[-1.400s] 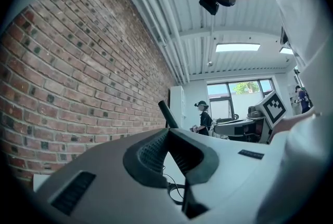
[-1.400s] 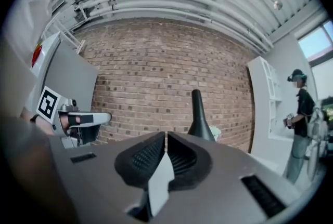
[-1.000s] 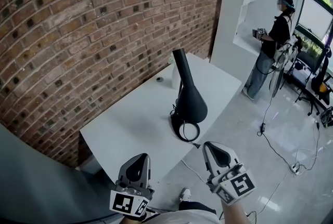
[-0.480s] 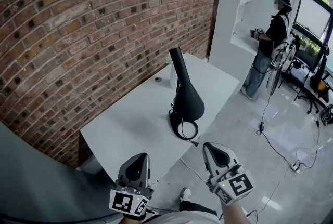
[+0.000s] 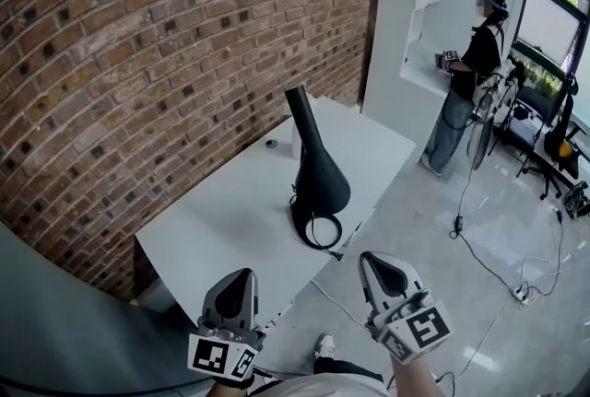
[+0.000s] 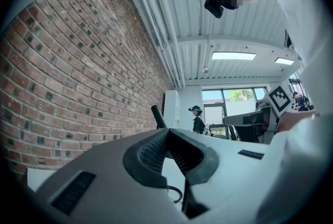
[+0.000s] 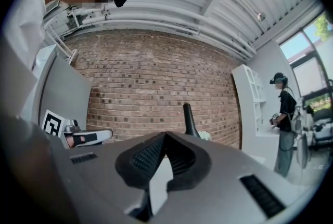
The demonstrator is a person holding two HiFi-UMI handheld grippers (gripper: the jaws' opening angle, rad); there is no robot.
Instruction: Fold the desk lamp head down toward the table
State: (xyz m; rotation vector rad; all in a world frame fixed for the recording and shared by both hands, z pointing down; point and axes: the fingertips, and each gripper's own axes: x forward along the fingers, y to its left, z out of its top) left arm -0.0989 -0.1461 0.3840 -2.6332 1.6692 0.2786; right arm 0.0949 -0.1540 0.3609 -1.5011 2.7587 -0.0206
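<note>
Head view, black cone-shaped desk lamp point(image 5: 319, 176) stood upright on white bench point(image 5: 221, 234), left gripper point(image 5: 240, 278), right gripper point(image 5: 374, 261) before it, jaws closed, empty.

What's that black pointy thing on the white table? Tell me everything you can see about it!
It is a black desk lamp, smooth and matte-looking. Its body is wide like a bell at the bottom and narrows into a slim, tilted neck pointing up. A dark ring lies at its foot. It stands near the front edge of the white table, and nothing is holding it.
</note>
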